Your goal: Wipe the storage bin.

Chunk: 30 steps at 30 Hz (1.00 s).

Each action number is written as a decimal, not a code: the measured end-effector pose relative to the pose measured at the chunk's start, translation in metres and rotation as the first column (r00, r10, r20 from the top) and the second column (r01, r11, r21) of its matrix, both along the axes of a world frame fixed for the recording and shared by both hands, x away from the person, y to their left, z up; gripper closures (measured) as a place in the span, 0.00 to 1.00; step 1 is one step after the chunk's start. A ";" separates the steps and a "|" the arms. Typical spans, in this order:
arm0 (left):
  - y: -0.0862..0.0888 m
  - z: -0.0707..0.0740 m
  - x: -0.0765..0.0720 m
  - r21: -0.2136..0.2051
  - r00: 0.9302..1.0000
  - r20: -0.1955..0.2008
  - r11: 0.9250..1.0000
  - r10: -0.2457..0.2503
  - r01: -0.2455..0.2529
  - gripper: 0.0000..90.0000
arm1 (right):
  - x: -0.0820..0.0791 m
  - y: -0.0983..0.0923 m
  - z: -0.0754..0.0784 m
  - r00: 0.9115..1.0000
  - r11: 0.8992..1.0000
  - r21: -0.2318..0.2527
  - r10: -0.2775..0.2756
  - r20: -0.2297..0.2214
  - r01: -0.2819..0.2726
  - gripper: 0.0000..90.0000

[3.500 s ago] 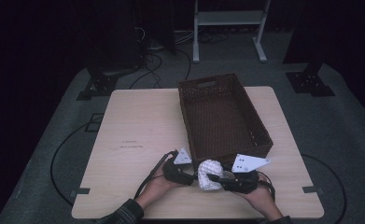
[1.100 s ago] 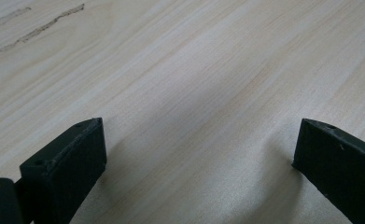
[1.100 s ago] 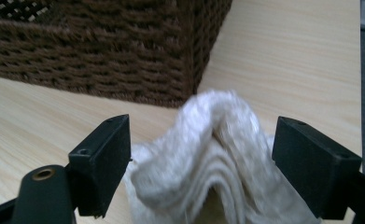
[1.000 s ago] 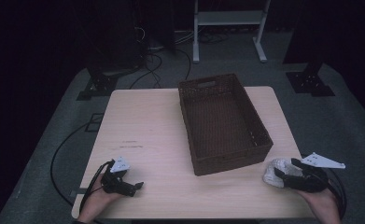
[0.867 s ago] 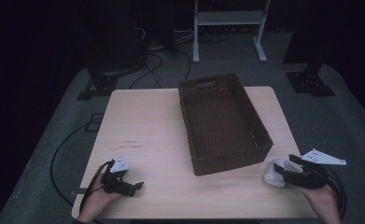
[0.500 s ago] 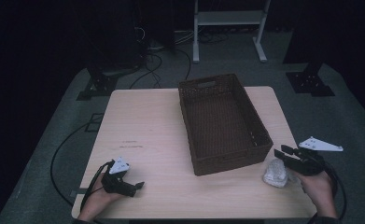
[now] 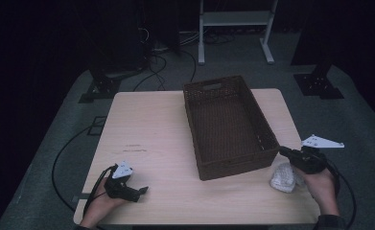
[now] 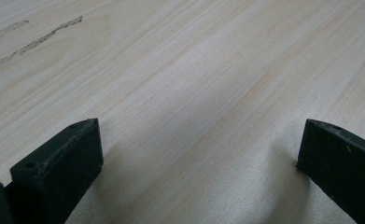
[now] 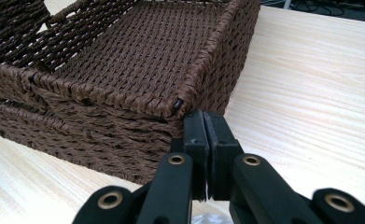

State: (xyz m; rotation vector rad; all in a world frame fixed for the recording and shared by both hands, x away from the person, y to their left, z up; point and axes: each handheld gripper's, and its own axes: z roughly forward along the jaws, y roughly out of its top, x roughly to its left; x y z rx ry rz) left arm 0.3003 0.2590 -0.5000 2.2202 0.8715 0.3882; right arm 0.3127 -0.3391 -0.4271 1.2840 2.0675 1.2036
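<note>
Brown wicker basket [image 7: 229, 125] holds nothing — white crumpled lump [image 7: 284, 177], perhaps plastic, lies beside it.

Each hand-held unit is built in matt black. The left gripper [image 7: 142, 190] carries a grey three-cornered plate on top, and a black cable is trailed from it in a loop off the table's left edge. The right gripper [image 7: 285, 152] bears a like plate, and a black cable is looped behind it. On the right gripper [image 9: 203, 140], brass-coloured rivets are set in the black linkage arms, and the fingertips [image 8: 59, 161] of the left gripper are seen as blunt rectangular blocks with small screw holes. A dark sleeve cuff is worn at the right wrist.
</note>
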 end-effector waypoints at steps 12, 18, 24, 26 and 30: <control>0.000 0.000 0.000 0.000 1.000 0.000 1.000 0.000 0.000 0.00 | -0.007 0.019 0.002 0.998 0.998 -0.019 0.058 -0.004 -0.058 0.97; 0.000 0.000 0.000 0.000 1.000 0.000 1.000 0.000 0.000 0.00 | -0.009 0.027 0.003 0.996 0.996 -0.028 0.084 -0.007 -0.084 0.96; 0.000 0.000 0.000 0.000 1.000 0.000 1.000 0.000 0.000 0.00 | -0.011 0.030 0.003 0.997 0.996 -0.035 0.083 -0.006 -0.083 0.87; 0.000 0.000 0.000 0.000 1.000 0.000 1.000 0.000 0.000 0.00 | -0.013 0.028 0.004 0.997 0.996 -0.030 0.080 -0.002 -0.080 0.84; 0.000 0.000 0.000 0.000 1.000 0.000 1.000 0.000 0.000 0.00 | -0.020 0.025 0.005 0.998 0.997 -0.025 0.070 0.007 -0.070 0.75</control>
